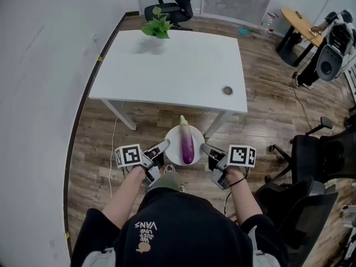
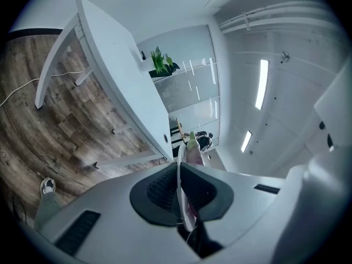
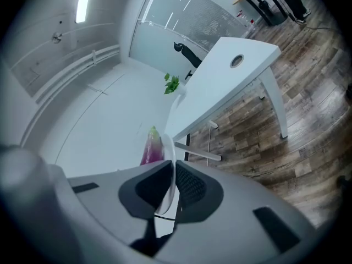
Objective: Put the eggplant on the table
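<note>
A purple eggplant [image 1: 187, 142] with a green stem lies on a white plate [image 1: 173, 149], carried in the air just in front of the white table [image 1: 172, 71]. My left gripper [image 1: 161, 148] is shut on the plate's left rim and my right gripper [image 1: 207, 150] is shut on its right rim. In the left gripper view the plate [image 2: 180, 186] shows edge-on between the dark pads, with the eggplant [image 2: 193, 147] beyond. The right gripper view shows the plate [image 3: 169, 175] likewise clamped edge-on, the eggplant [image 3: 152, 147] to its left.
A green potted plant [image 1: 157, 25] stands at the table's far edge, and a round cable hole [image 1: 227, 90] sits near its right front corner. Office chairs [image 1: 311, 154] stand to the right on the wooden floor, another chair [image 1: 175, 4] behind the table. A white wall runs along the left.
</note>
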Action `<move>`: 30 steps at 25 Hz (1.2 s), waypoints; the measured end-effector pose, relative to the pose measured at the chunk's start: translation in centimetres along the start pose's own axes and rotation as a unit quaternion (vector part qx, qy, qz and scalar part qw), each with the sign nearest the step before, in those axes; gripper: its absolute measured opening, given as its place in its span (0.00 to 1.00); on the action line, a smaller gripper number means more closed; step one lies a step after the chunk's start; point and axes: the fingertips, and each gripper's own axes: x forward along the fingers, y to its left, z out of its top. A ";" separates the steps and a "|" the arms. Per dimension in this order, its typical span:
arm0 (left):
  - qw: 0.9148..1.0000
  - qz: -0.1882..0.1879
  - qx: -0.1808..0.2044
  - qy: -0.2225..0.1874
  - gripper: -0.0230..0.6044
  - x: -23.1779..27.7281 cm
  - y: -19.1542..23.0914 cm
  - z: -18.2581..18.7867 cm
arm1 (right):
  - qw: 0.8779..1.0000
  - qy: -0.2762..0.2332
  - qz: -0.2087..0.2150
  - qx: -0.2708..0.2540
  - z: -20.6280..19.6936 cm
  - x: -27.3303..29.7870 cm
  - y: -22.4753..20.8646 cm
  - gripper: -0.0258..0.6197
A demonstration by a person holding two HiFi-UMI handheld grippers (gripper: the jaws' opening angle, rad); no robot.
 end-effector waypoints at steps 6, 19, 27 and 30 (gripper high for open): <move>1.000 0.001 0.000 0.006 0.08 3.0 0.7 3.5 | 1.000 -0.006 -0.005 0.004 4.0 1.5 -0.9 0.09; 0.999 -0.019 0.014 0.038 0.08 9.2 0.6 13.2 | 0.999 -0.042 -0.015 -0.002 14.0 5.7 -0.9 0.09; 0.998 -0.026 0.024 0.051 0.08 12.5 0.9 17.3 | 0.998 -0.056 -0.016 0.007 18.2 7.4 -1.7 0.09; 0.998 -0.023 0.016 0.051 0.08 13.5 1.4 18.2 | 0.999 -0.048 -0.016 0.007 19.7 8.0 -2.3 0.09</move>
